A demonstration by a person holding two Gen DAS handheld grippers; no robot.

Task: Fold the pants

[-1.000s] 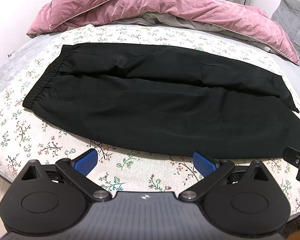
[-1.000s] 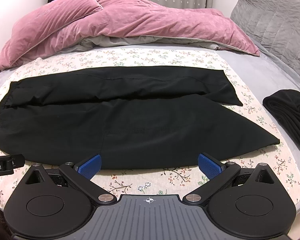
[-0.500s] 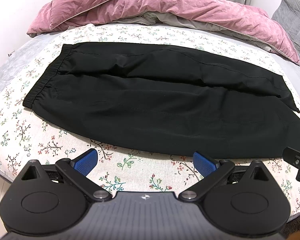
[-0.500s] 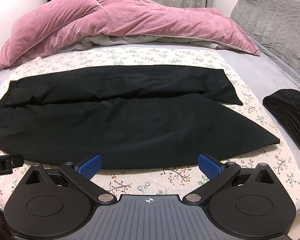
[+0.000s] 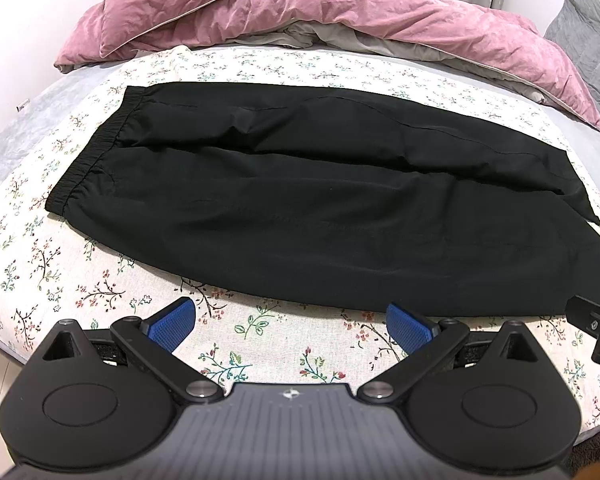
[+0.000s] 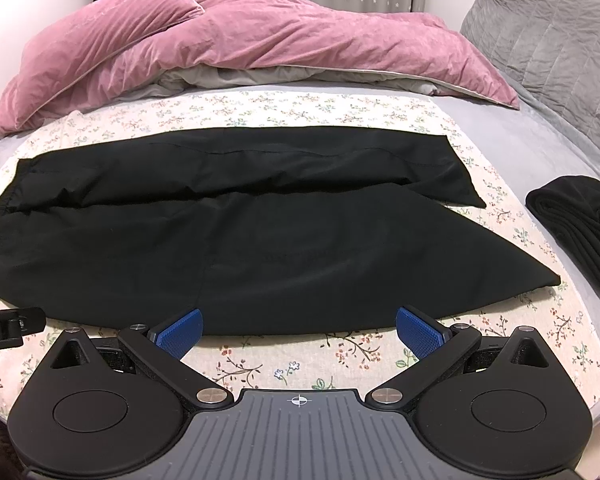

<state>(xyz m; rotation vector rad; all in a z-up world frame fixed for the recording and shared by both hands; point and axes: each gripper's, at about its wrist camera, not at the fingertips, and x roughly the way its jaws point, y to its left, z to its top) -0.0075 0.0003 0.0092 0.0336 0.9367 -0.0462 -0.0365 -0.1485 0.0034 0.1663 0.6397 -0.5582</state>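
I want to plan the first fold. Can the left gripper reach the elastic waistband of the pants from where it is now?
Probably yes. The left gripper is open and empty above the floral sheet, and nothing lies between it and the waistband, which is far to its left.

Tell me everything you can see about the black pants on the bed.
The black pants lie flat and lengthwise on the floral sheet, unfolded. The fabric looks thin, smooth and matte. The gathered elastic waistband is at the left, the leg ends at the right. The near leg partly overlaps the far one. Only the sheet touches them; both grippers hover open at the near edge.
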